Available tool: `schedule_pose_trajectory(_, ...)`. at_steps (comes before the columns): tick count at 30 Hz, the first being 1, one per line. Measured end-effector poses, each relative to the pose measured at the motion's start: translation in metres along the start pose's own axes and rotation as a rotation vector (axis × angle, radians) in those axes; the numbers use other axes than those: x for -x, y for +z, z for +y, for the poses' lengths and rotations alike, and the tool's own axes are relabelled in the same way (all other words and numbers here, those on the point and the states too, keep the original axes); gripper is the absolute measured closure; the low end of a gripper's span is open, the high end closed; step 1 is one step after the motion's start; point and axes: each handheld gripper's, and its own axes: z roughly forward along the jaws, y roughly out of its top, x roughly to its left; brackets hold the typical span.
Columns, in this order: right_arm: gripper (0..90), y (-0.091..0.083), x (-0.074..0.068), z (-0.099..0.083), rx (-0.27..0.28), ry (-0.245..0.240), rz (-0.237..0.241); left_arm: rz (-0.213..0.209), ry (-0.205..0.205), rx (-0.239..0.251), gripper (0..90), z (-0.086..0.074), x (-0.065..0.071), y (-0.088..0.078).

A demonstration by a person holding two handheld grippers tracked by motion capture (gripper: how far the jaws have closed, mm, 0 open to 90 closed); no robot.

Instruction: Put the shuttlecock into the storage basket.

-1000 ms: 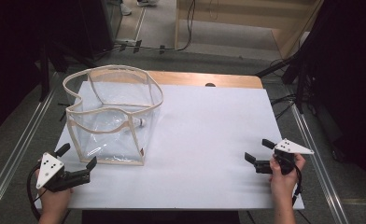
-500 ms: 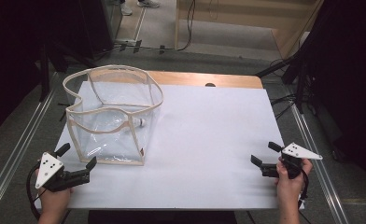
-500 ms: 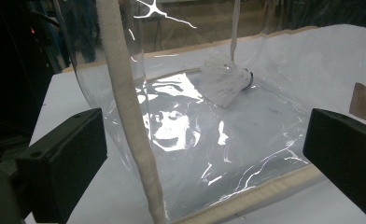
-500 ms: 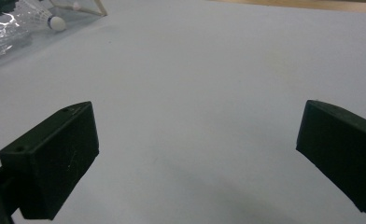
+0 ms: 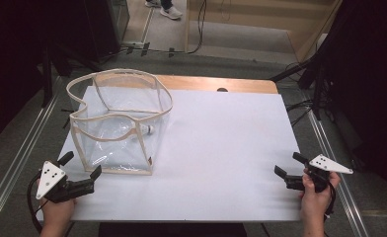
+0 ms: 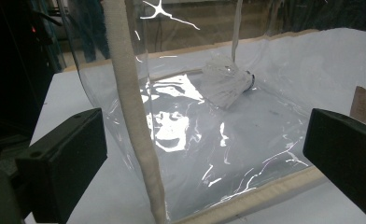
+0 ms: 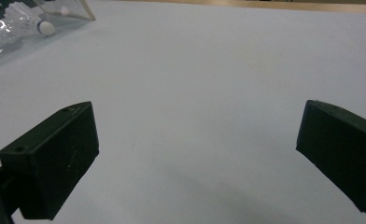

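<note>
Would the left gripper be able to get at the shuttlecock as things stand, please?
Probably not directly: the left gripper, open, faces the clear bag's side wall, and the shuttlecock lies inside. The bag's open top looks like the free way in.

The high camera hangs above the near edge and looks forward and down over the whole white surface (image 5: 221, 148). The left gripper camera sits low, close against the clear bag (image 6: 209, 140), facing into it. The right one skims the surface, far off; both catch the shuttlecock (image 7: 29, 18) inside.
</note>
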Motion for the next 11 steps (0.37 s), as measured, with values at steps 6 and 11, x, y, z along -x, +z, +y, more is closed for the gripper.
schedule_pose_trajectory(6,0.0,-0.0034,0.0035,-0.0024,0.003,0.003,-0.008,0.004,-0.002,0.004,0.3,0.0,-0.0006,-0.001)
schedule_pose_trajectory(11,0.0,-0.0042,0.0036,-0.0023,0.01,0.002,-0.009,0.002,-0.002,0.003,0.3,0.0,-0.0003,-0.0003)
